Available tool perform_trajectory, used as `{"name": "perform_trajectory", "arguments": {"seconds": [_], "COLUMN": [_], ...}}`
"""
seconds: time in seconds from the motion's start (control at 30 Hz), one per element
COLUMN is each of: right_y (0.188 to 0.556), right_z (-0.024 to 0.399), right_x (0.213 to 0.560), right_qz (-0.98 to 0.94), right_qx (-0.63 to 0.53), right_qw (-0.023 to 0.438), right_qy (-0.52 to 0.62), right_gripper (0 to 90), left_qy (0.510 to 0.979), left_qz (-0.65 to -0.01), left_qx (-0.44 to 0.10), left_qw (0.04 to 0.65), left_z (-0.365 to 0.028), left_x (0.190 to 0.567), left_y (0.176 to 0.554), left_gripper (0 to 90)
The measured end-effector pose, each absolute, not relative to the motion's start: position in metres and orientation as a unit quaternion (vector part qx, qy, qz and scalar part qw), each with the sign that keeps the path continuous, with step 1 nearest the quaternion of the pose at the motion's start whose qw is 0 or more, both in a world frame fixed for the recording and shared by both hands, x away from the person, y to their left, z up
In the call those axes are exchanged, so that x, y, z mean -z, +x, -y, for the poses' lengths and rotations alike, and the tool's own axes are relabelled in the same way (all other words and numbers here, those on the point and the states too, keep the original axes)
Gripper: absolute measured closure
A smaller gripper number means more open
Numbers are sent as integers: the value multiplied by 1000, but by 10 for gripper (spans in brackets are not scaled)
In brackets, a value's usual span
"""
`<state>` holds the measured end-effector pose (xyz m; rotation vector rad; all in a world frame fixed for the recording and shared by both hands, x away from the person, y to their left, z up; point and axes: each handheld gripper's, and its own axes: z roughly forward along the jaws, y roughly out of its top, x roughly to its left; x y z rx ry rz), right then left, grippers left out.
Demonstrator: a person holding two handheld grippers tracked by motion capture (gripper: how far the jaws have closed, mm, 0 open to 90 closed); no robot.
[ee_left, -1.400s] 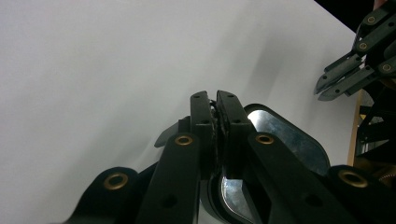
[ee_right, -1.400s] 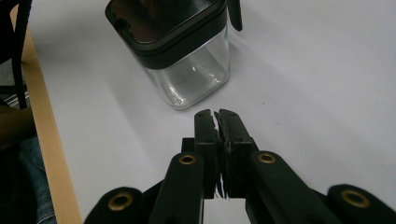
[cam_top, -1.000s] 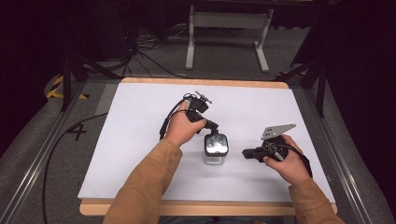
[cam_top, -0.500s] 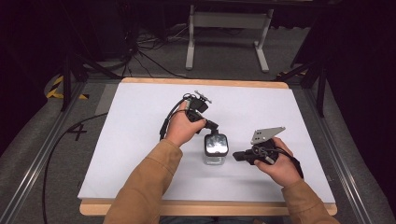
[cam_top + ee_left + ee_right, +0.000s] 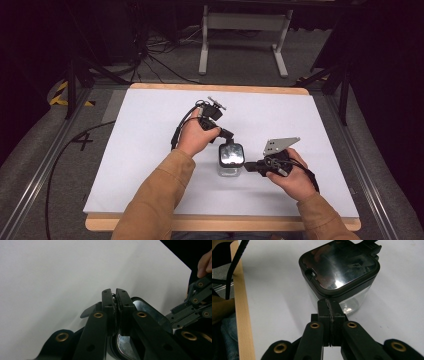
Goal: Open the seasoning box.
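A small clear box [image 5: 230,162] with a dark shiny lid [image 5: 231,154] stands on the white tabletop [image 5: 150,150]; it is a little nearer the person's edge than the middle; everything else here is told from the box.

The left gripper [image 5: 227,135] comes at the box from its far left side, held in the left hand [image 5: 196,137]; in the left gripper view its two black jaws are pressed together on a thin bit at the edge of the lid [image 5: 147,310]; so it is clamped on the lid's rim.

The right gripper [image 5: 247,168] is on the right side of the box, held in the right hand [image 5: 292,175]; its tips are just at the box's near right corner; in the right gripper view its jaws are tight together with nothing between them, and their tips sit right against the clear wall of the box [image 5: 352,303], just under the lid [image 5: 338,265]; I cannot tell if they really touch it.

A grey three-cornered plate [image 5: 280,145] sticks up on the right gripper, to the right of the box; a brown sleeve [image 5: 160,200] lies to the near left of the box.
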<state>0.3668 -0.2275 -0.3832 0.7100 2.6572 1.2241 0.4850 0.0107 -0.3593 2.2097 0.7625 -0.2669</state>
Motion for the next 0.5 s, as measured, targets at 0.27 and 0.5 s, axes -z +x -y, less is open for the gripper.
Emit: {"name": "perform_trajectory", "arguments": {"seconds": [0.27, 0.5], "right_y": [367, 365], "right_z": [227, 229], "right_x": [382, 376], "right_qz": [-875, -855], "right_qx": [-418, -454], "right_qw": [69, 84], "right_qy": [234, 236], "right_gripper": [900, 900], "left_qy": [867, 866], "left_qz": [-298, -300], "left_qx": [106, 99], "left_qw": [386, 388], "left_z": [-11, -10], "left_x": [360, 360], "left_y": [486, 485], "left_gripper": [865, 867]}}
